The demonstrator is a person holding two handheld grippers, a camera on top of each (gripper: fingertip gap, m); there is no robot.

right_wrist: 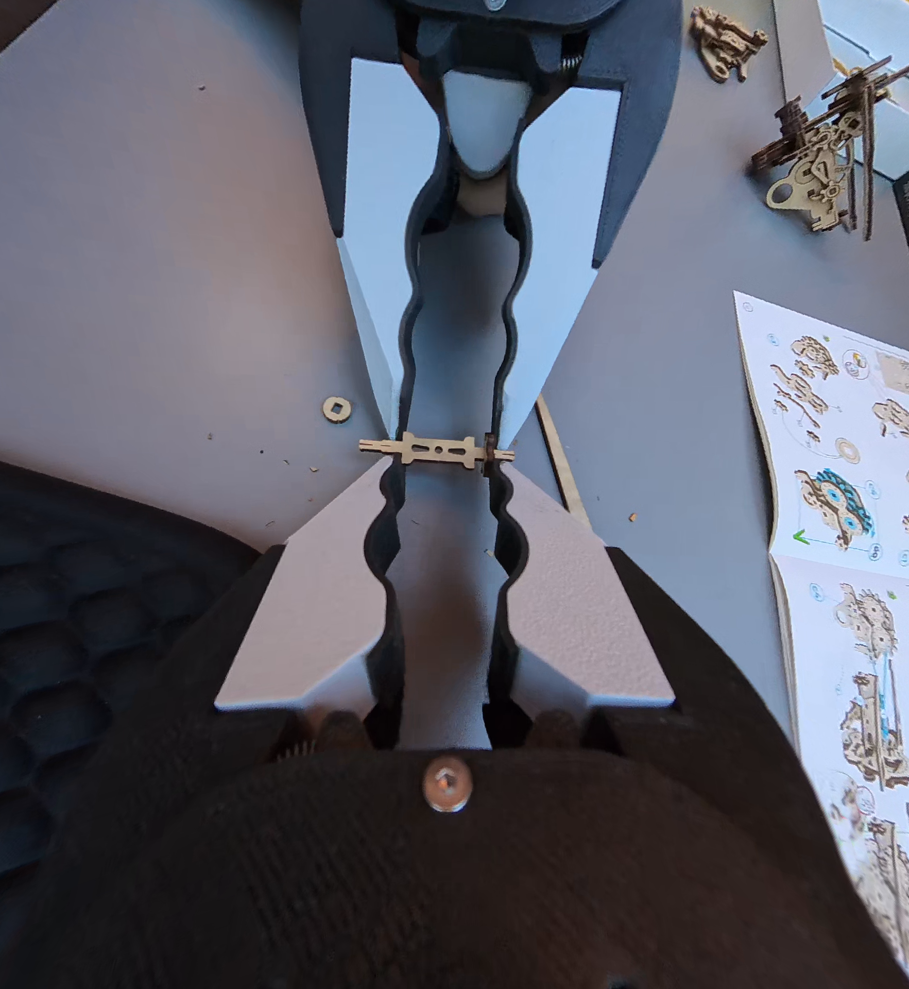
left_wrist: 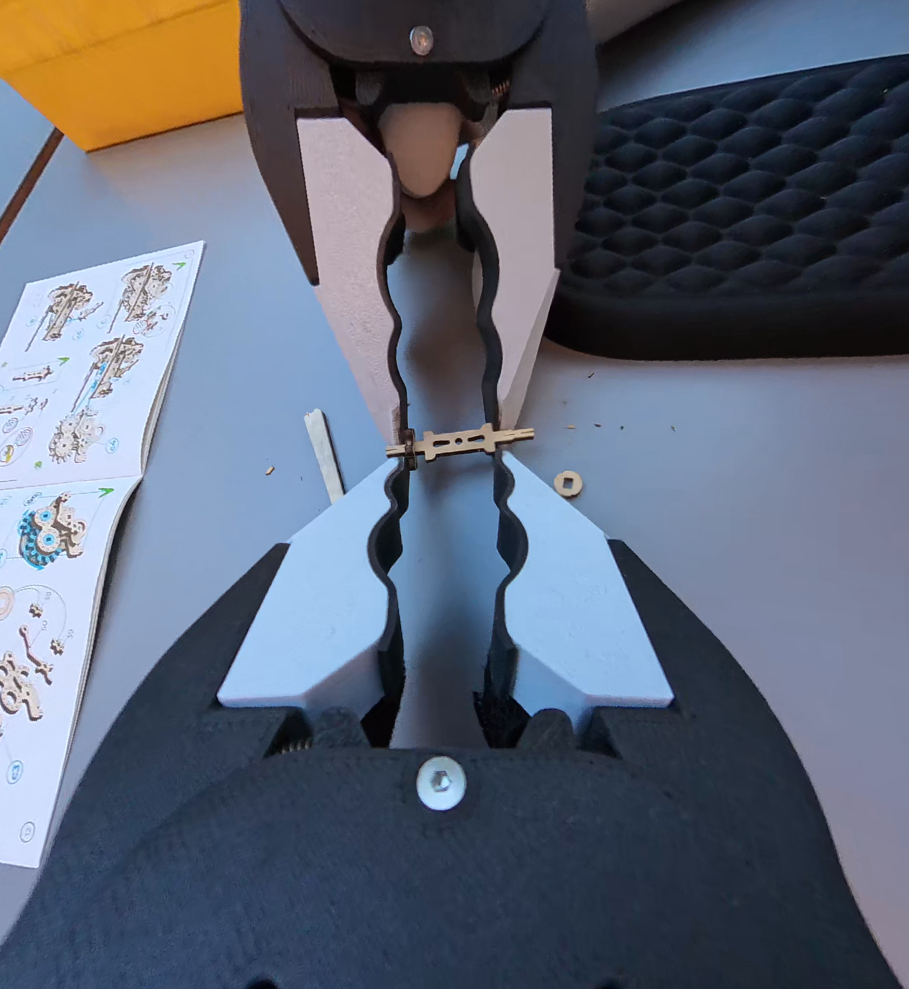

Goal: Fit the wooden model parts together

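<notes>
A small wooden axle [left_wrist: 460, 443] hangs level above the grey table, between the tips of both grippers, which face each other. A dark wooden disc [left_wrist: 409, 449] sits on one end of it. My left gripper [left_wrist: 449, 465] has its jaws narrowed to the axle's body, one fingertip at the disc, the other at the axle's far shoulder. My right gripper [left_wrist: 448, 425] meets it from the opposite side at the same width. In the right wrist view the axle [right_wrist: 436, 450] lies just past my right gripper [right_wrist: 447, 471], with the disc [right_wrist: 488, 454] and the left gripper [right_wrist: 449, 428] beyond.
A loose wooden washer [left_wrist: 568, 484] lies on the table near the tips. An open instruction booklet [left_wrist: 67, 481], a thin wooden strip [left_wrist: 323, 455], a black cushion [left_wrist: 762, 214] and a yellow box [left_wrist: 109, 64] surround them. Part-built wooden models [right_wrist: 826, 160] stand farther off. The grippers are tip to tip, or close to it.
</notes>
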